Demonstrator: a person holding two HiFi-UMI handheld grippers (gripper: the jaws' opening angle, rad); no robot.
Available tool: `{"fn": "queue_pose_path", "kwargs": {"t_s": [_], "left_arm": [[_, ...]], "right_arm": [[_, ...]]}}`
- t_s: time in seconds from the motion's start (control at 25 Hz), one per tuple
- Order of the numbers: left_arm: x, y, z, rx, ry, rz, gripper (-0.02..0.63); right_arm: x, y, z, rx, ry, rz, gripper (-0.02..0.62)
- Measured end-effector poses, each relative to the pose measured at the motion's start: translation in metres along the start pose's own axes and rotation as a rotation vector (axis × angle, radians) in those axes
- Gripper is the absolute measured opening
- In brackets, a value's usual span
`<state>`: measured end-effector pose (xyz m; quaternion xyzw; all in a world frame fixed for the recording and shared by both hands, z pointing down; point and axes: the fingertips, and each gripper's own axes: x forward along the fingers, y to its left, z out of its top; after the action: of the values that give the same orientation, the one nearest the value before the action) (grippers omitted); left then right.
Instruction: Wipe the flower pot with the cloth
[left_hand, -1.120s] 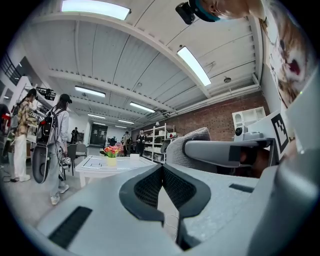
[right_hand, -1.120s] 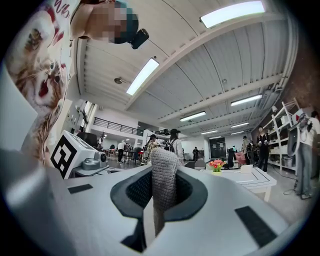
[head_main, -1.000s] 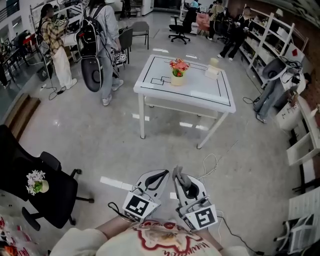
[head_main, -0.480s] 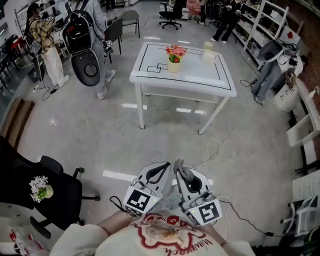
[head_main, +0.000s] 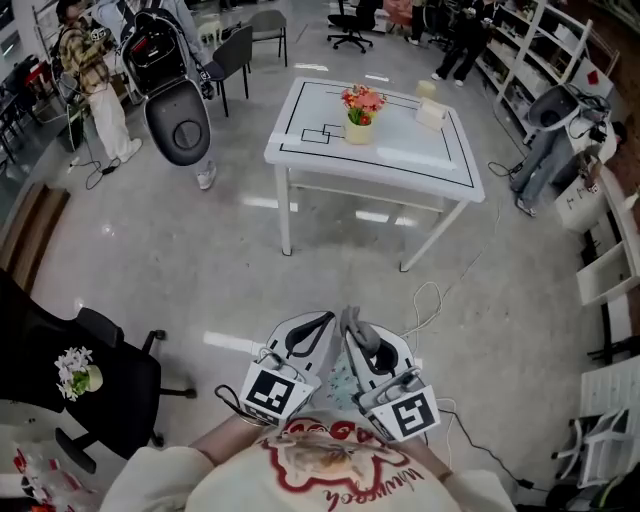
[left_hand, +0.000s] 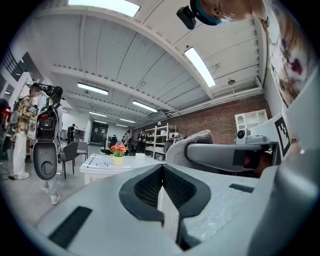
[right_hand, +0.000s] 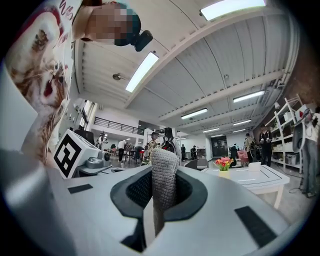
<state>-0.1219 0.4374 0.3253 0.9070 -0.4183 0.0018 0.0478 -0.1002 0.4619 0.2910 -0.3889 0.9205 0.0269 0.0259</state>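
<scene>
Close to us, the left tongs (left_hand: 161, 169) are pressed together, with nothing between them. The right tongs (right_hand: 162, 192) pinch a gray cloth (right_hand: 164, 165), and its lower end is hidden between the pads. Far ahead, well apart from both tongs, the flower pot (head_main: 359, 133) stands on the white surface (head_main: 425, 165). It is too small for us to see details.

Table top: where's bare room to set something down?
The white table is mostly bare: the whole near strip along the front edge and the right side, between the flower pot and the near right corner. Taken: the pot near the middle and a white box at the far right.
</scene>
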Motion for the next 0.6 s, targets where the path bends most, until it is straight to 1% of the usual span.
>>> {"fn": "queue_pose_path", "kwargs": {"t_s": [0.24,0.44,0.6], "left_arm": [[0.049,0.037,-0.009,0.008,0.018,0.035,0.002],[0.115,0.056,0.005,0.002,0.002,0.034,0.003],[0.176,0.073,0.018,0.026,-0.014,0.034,0.002]], "right_arm": [[0.033,-0.053,-0.011,0.009,-0.009,0.004,0.025],[0.06,-0.115,-0.011,0.009,-0.019,0.01,0.025],[0.086,-0.177,-0.003,0.0,-0.033,0.021,0.025]]}}
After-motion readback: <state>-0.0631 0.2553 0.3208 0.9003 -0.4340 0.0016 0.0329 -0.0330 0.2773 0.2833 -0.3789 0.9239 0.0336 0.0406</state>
